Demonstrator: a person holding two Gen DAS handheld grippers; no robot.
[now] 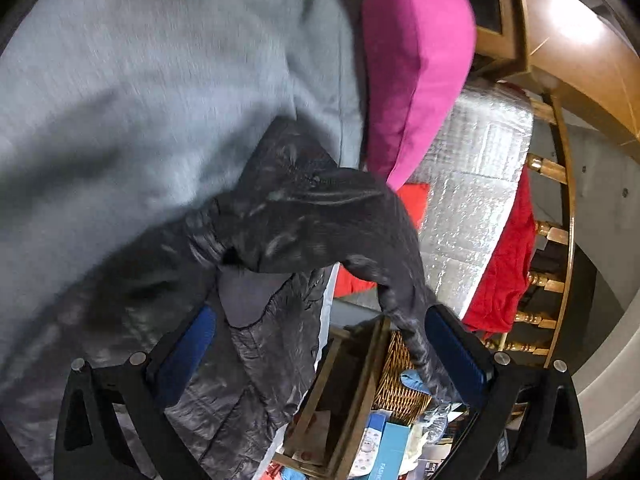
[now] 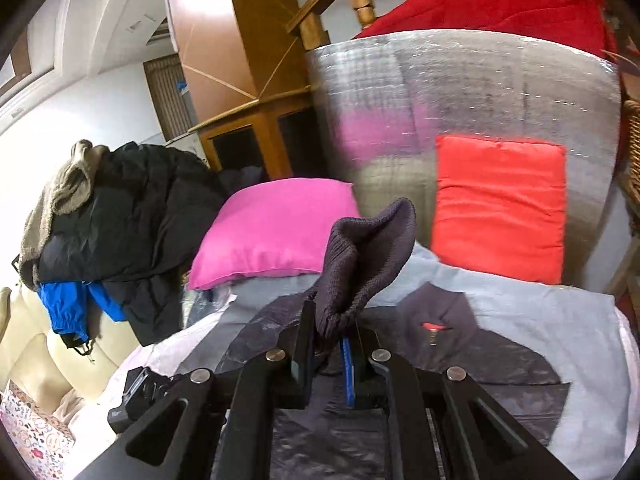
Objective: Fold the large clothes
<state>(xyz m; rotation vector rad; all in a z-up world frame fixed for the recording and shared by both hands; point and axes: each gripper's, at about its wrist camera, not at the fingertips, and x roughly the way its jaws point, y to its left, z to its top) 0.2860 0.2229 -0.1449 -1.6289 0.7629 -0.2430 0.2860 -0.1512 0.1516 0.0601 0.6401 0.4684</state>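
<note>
**Clearly a soft, slippery jacket, best held at the knit cuff**

Clearly the dark jacket (image 2: pixel 460 344) is a light, limp thing: thin, shiny shell fabric that will slide and sag, with nothing stiff in it. The ribbed cuff (image 2: pixel 368 256) is the surest hold, since the knit grips better than the slick shell. It lies spread on a pale grey sheet (image 2: pixel 560 304), near a pink cushion (image 2: pixel 276 232) on the left and a red cushion (image 2: pixel 500 208) on the far right. The right tool (image 2: pixel 332 344) is clamped together on the cuff, lifting the sleeve. The left tool (image 1: pixel 320 344) stands apart, a fold of sleeve (image 1: pixel 320 224) draped between its blue pads (image 1: pixel 456 352), unpinched.
</note>
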